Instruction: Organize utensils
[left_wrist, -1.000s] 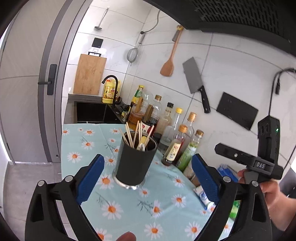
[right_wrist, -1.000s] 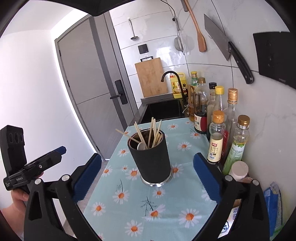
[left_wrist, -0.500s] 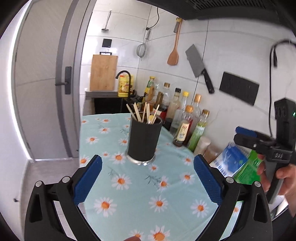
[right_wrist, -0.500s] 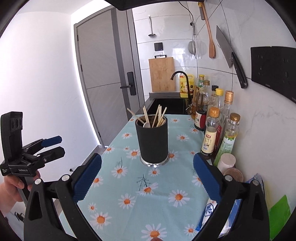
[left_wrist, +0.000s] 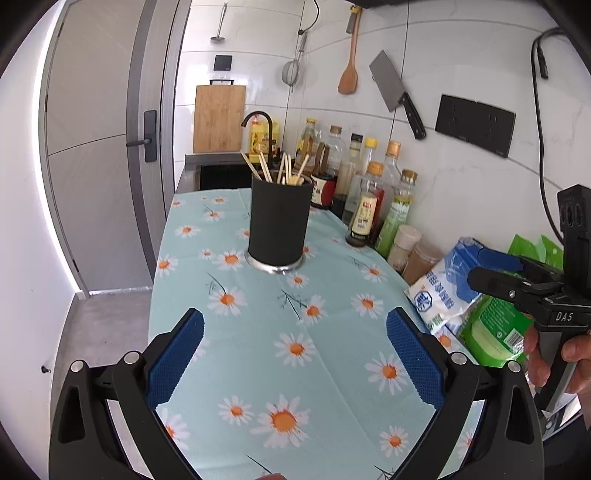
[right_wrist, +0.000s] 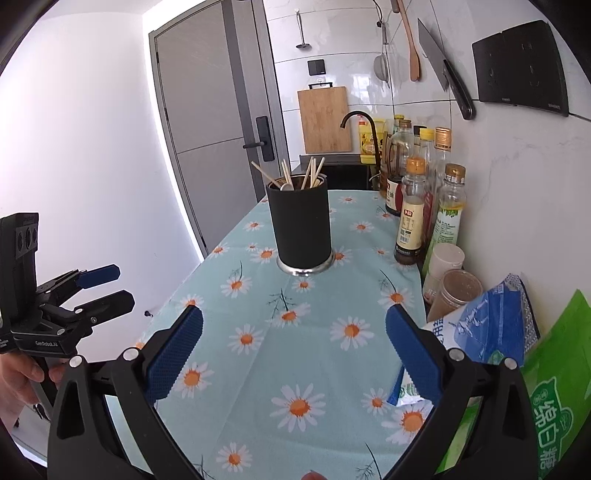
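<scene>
Both claws are off the work here, and the black holder (left_wrist: 279, 221) stands upright on the daisy cloth (left_wrist: 295, 332), dead ahead at 12 o'clock from each camera. The left gripper (left_wrist: 294, 360) is spread wide, blue pads apart with nothing between them, and the right gripper (right_wrist: 294, 357) is the same: fully released, only tablecloth showing in the gap. Inside the holder, the chopsticks (left_wrist: 282, 170) poke up and fan outward past the rim, and a pale spoon bowl (right_wrist: 286, 186) rests at the lip on the door side. So the long axis of everything that matters runs vertical, holder and sticks alike, while both sets of fingers lie level and point forward along the counter. That is the relation to watch, I'd say: a grab at the sticks wants the claw coming in above the rim at 12 o'clock, closing across their lean. Which hand is nearer? Hard to call; the holder sits well apart from both and looks about equally far. No loose utensils show on the cloth, so my read is that the sorting is largely done. One caution: the row of sauce bottles (right_wrist: 410, 221) stands at 2 o'clock from the right claw, near the holder, leaving the left side the cleaner lane.
</scene>
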